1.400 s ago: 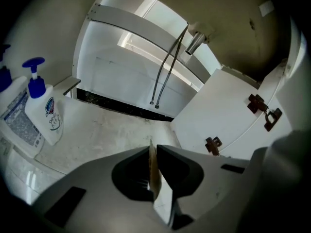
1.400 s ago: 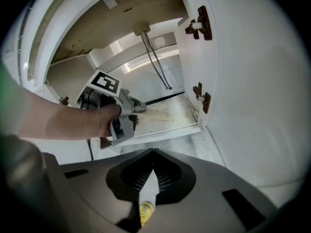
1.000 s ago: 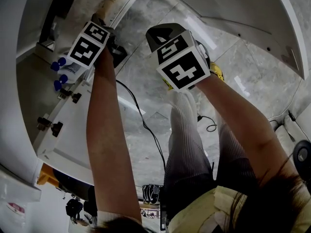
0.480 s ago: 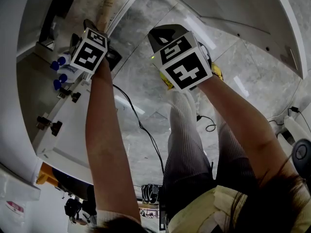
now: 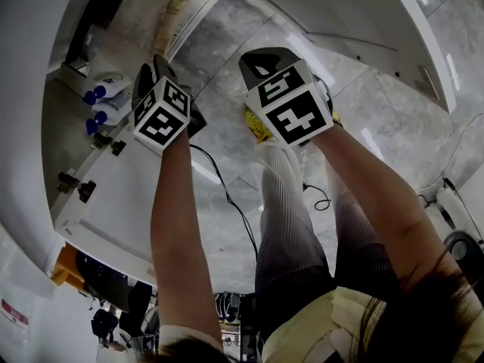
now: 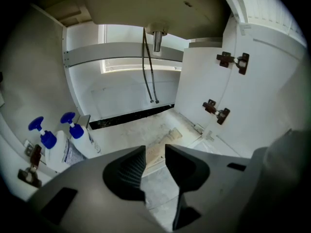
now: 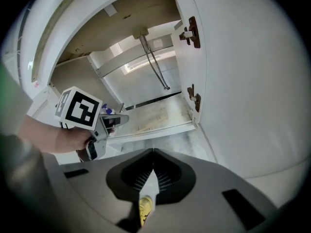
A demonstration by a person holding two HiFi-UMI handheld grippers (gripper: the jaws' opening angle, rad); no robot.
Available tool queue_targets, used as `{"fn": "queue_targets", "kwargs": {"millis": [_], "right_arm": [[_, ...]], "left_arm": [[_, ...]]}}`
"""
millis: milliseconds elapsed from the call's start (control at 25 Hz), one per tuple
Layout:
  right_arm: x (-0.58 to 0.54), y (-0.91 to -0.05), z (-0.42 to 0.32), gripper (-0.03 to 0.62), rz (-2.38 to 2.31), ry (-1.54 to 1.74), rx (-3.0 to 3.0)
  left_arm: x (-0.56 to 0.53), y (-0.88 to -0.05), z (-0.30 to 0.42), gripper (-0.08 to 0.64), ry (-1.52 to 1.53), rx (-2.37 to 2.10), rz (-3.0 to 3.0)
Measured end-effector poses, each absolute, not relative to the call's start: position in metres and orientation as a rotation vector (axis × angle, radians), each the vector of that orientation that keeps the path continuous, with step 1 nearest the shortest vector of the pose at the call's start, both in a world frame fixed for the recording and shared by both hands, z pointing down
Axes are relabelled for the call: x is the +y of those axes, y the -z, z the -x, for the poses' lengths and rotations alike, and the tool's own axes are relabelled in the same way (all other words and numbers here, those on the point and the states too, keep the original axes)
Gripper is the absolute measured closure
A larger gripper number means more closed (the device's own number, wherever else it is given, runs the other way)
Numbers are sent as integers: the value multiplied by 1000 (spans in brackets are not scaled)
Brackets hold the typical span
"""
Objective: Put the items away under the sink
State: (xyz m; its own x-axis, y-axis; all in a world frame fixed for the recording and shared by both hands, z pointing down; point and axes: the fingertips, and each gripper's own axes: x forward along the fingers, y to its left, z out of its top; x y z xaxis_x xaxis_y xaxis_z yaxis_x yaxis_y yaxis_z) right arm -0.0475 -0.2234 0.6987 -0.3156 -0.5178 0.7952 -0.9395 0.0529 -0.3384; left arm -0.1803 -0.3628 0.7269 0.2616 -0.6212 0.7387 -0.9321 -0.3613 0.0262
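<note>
Spray bottles (image 6: pixel 80 140) upright in cabinet (image 6: pixel 126 93), left tongs (image 6: pixel 154 151) apart, right tongs (image 7: pixel 153 155) closed

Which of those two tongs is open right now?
The left tongs: jaws apart, nothing between them; the right tongs are closed tip to tip.

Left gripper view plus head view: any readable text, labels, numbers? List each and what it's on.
No text reads clearly in any view.
Spray bottles: a printed label shows on one, too small and blurred to read.
Sticker on the white surface at the head view's lower left: reddish print, too blurred to read.
Marker cubes: black and white square patterns only, no letters or numbers.
</note>
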Motion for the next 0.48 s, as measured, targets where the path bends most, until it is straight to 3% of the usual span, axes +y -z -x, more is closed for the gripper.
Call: {"fn": "queue_targets", "kwargs": {"millis": [160, 480], "right_arm": [[-213, -695, 41, 566, -1462, -1201, -1851], [-189, -677, 40, 566, -1461, -1241, -1830]], "left_arm": [[-335, -721, 179, 458, -838, -1401, -2018], [-289, -697, 177, 489, -809, -1362, -1963]]}}
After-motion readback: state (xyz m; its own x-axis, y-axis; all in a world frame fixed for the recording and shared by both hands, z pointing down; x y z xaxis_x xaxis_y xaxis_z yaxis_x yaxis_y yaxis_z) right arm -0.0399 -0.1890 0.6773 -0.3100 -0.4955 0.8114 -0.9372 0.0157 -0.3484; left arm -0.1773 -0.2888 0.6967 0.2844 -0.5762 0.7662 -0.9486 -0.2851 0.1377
